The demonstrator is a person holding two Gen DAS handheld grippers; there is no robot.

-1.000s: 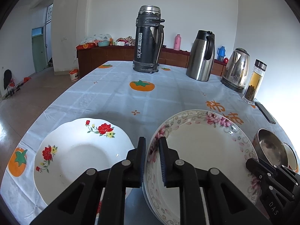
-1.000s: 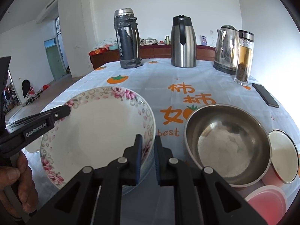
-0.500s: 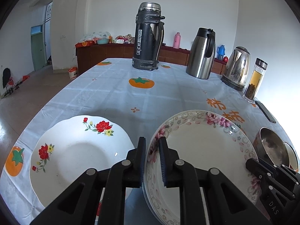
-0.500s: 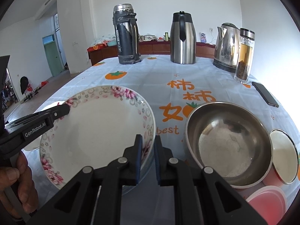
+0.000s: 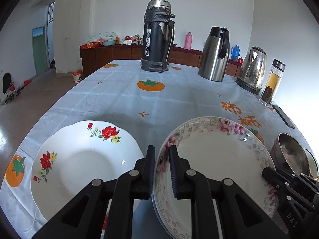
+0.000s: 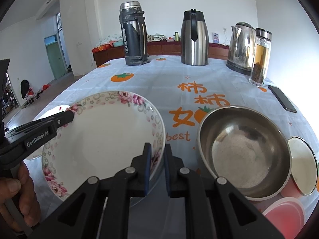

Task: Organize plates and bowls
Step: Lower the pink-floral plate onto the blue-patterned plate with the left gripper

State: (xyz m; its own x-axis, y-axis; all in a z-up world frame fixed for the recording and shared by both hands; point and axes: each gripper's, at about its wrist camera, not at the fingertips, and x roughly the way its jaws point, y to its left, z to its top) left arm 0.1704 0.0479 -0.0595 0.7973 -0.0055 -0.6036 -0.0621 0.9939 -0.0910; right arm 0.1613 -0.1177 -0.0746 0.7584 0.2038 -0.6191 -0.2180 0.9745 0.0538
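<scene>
Two hand-held grippers pinch opposite edges of the pink-flowered plate (image 5: 215,159) at the near end of the surface (image 5: 159,103), which is draped in a persimmon-print cloth. The left gripper (image 5: 161,169) has its jaws clenched on the plate's left rim, the rim standing up between the two pads; the right gripper (image 6: 157,167) grasps the right rim the same way, so the plate lies across the gap between them, its width running from one hand to the other. From the right wrist view the left gripper's black finger reaches onto the far left rim, with the person's hand (image 6: 18,195) on the handle below. The plate appears to sit on at least one more dish beneath it, and whether it has cleared that dish cannot be told. Just to the left, and nearer the left hand, lies the red-flowered plate (image 5: 83,165), flat on the cloth; to the right, nearer the right hand, stands the steel bowl (image 6: 243,153) with a small white-lined bowl (image 6: 302,165) beside it. Any stacking move, it seems, carries the plate sideways toward one neighbour or the other, and both grips must travel together to keep it level.
</scene>
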